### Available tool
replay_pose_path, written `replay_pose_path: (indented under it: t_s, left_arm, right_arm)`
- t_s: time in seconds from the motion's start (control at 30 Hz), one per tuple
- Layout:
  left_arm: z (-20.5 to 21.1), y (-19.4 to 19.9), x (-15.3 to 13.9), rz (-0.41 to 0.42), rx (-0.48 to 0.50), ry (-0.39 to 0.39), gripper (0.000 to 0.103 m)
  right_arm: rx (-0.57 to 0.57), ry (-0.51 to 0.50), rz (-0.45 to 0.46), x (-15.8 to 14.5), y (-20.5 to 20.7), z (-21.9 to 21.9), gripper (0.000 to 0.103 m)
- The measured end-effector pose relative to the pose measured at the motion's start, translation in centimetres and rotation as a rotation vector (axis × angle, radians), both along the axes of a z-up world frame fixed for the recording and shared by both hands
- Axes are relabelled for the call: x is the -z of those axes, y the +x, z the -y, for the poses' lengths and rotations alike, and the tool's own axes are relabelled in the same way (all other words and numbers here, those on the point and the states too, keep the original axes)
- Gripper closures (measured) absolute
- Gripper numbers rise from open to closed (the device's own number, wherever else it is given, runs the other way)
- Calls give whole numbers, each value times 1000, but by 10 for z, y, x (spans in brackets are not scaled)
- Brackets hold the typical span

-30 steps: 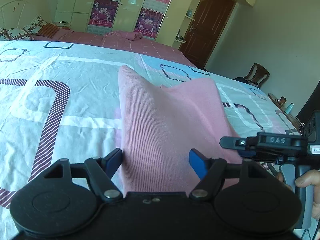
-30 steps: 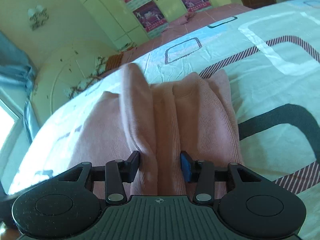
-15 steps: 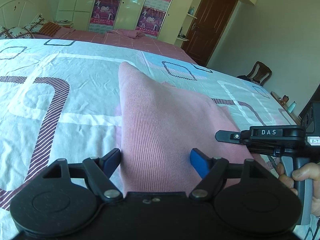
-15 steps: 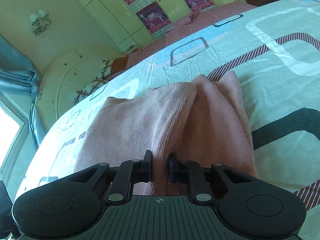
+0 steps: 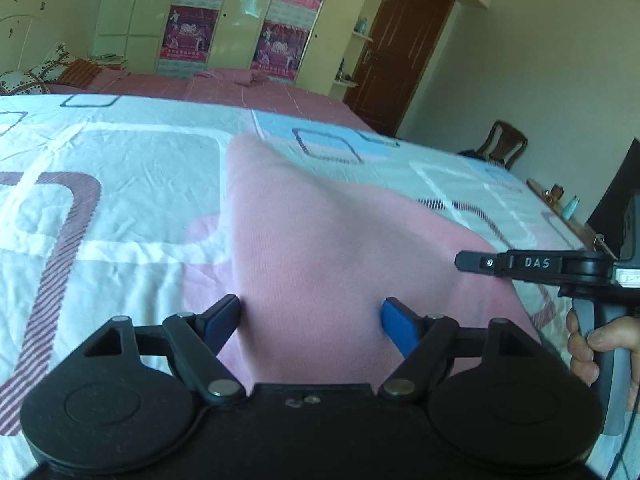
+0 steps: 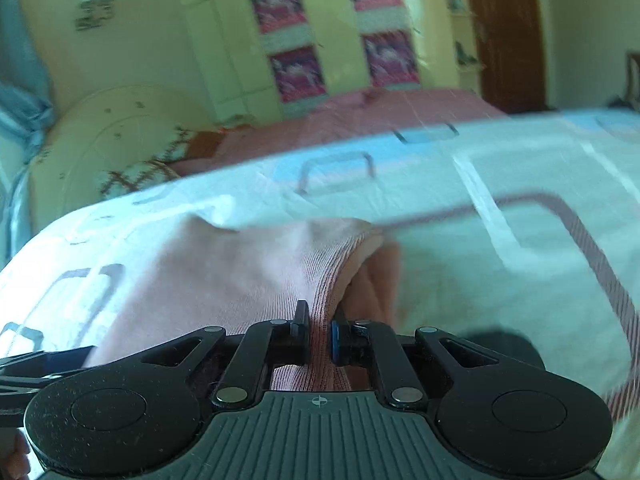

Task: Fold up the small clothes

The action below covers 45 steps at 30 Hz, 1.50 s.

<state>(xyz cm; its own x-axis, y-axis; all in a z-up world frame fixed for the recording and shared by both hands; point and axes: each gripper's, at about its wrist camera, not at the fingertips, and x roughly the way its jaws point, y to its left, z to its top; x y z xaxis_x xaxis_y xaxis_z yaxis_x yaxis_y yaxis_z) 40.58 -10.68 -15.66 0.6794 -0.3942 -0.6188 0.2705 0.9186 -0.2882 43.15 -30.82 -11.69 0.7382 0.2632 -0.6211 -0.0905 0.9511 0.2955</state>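
My right gripper [image 6: 319, 334] clenches a fold of the pink ribbed knit garment [image 6: 224, 276] lying on the patterned bedsheet [image 6: 500, 240]. Only the left view shows my left gripper [image 5: 311, 320] spread wide, 2 fingers astride the cloth.

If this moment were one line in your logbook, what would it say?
right claw: shut on pink garment | left claw: open, straddling garment | garment: partly lifted off patterned bedsheet | fold: unfinished

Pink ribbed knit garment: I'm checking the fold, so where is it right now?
The pink ribbed knit garment lies on the patterned bedsheet, between the open left hand-held gripper fingers; its right edge is pinched in the right hand-held gripper.
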Motion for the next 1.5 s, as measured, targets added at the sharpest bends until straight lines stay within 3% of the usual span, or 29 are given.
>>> replay_pose_path:
  t_s: [0.13,0.33,0.6,0.67,0.8,0.83,0.87,1.1,1.23,1.3,1.33,1.37,1.43,1.5]
  left_arm:
    - [0,3,10,-38,-1,0,24]
    - [-4,3,13,-63,-9,-16,24]
    - [6,3,10,-89,-21,15,25]
    - [9,2,10,-86,-20,28,25]
    - [9,2,11,-92,-23,27,25]
    - [10,2,11,-95,-25,26,25]
    - [10,2,10,-94,-25,31,25]
    - [20,-1,3,-104,-33,48,24]
    - [27,1,12,-144,-31,71,21]
    - [24,1,11,-157,-43,62,21]
    - [25,1,10,-159,-43,69,21]
    - [24,1,7,-159,-45,79,22]
    - [25,2,2,-157,-52,96,23]
    - [25,3,-7,-141,-59,112,25]
  right_arm:
    - [38,19,-51,20,2,6,94]
    - [39,137,-83,8,-10,25,93]
    - [7,156,-118,-3,-54,36,92]
    - [-2,162,-146,0,-65,34,81]
    - [-41,102,-169,7,-78,22,82]
    - [-46,62,-159,8,-80,19,95]
    - [-52,36,-158,7,-81,16,98]
    - [-55,-115,-84,-10,-87,18,99]
    - [-86,-117,-187,17,-83,18,99]
    - [-77,-93,-191,11,-80,22,99]
    - [-73,-82,-182,8,-80,23,95]
    - [-68,-76,-167,3,-81,26,81]
    - [-48,-80,-121,-9,-84,27,62]
    - [-44,-84,-62,-23,-83,26,61]
